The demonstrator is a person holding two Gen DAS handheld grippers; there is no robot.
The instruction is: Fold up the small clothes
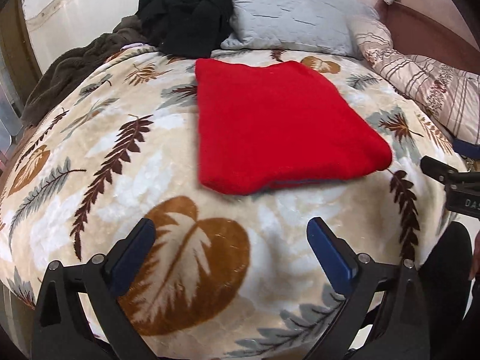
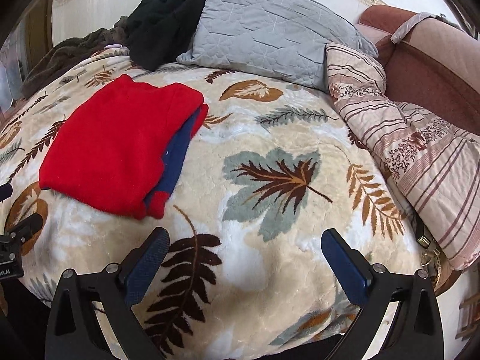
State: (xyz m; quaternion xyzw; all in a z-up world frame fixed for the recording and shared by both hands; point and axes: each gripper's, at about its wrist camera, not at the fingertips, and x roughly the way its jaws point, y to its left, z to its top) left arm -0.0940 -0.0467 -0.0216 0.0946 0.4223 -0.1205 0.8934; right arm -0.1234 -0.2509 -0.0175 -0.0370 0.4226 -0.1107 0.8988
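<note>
A red garment (image 1: pixel 276 126) lies folded into a flat rectangle on the leaf-patterned blanket (image 1: pixel 99 156). In the right wrist view the red garment (image 2: pixel 117 147) shows a blue inner layer (image 2: pixel 180 150) along its right folded edge. My left gripper (image 1: pixel 231 231) is open and empty, above the blanket just short of the garment's near edge. My right gripper (image 2: pixel 244 240) is open and empty, over the blanket to the right of the garment. The right gripper also shows at the right edge of the left wrist view (image 1: pixel 450 180).
A grey quilted pillow (image 2: pixel 270 36) and a black garment (image 2: pixel 165 18) lie at the back. A brown fleece throw (image 1: pixel 75 69) is at the back left. A striped floral quilt (image 2: pixel 420 156) lies along the right, with a reddish headboard (image 2: pixel 435 72) behind it.
</note>
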